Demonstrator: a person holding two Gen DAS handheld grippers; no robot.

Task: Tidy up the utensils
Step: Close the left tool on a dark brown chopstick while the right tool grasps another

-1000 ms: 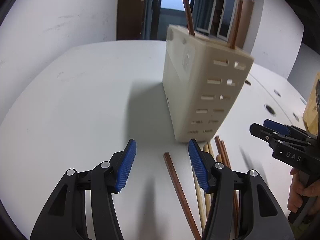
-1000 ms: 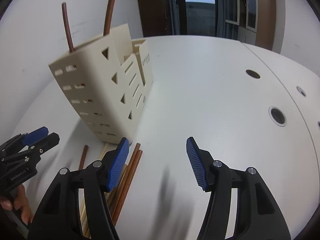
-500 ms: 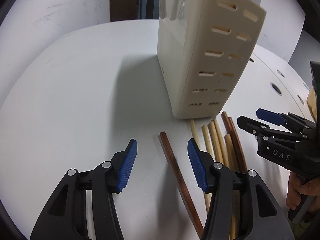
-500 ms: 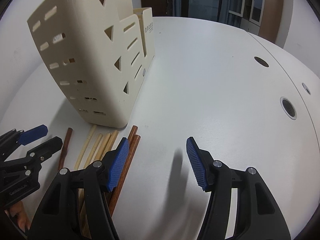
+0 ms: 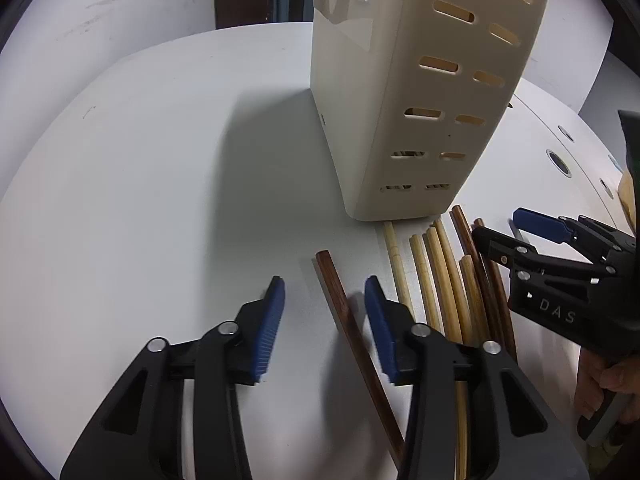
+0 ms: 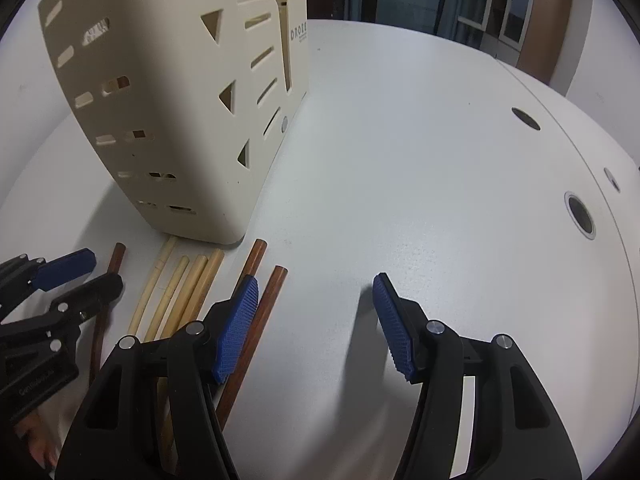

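A cream slotted utensil holder [image 5: 420, 92] stands on the white table; it also shows in the right wrist view [image 6: 168, 112]. Several chopsticks lie in front of it. My left gripper [image 5: 324, 292] is open, low over the table, with a lone dark brown chopstick [image 5: 340, 308] lying between its fingers. Pale bamboo chopsticks [image 5: 436, 280] and more dark ones [image 5: 480, 276] lie to its right. My right gripper [image 6: 316, 304] is open and empty; its left finger is over a dark chopstick [image 6: 260, 312]. Each gripper shows in the other's view, the left [image 6: 76, 276] and the right [image 5: 508, 236].
The white table [image 6: 420, 152] has round cable holes [image 6: 580, 216] on the right. A wall is behind the holder on the left. A dark doorway and cabinets stand at the far side. A hand [image 5: 608, 376] holds the right gripper.
Both grippers have moved down and closer to the chopsticks. The lone dark chopstick now lies between my left fingers. The holder has grown larger in both views.
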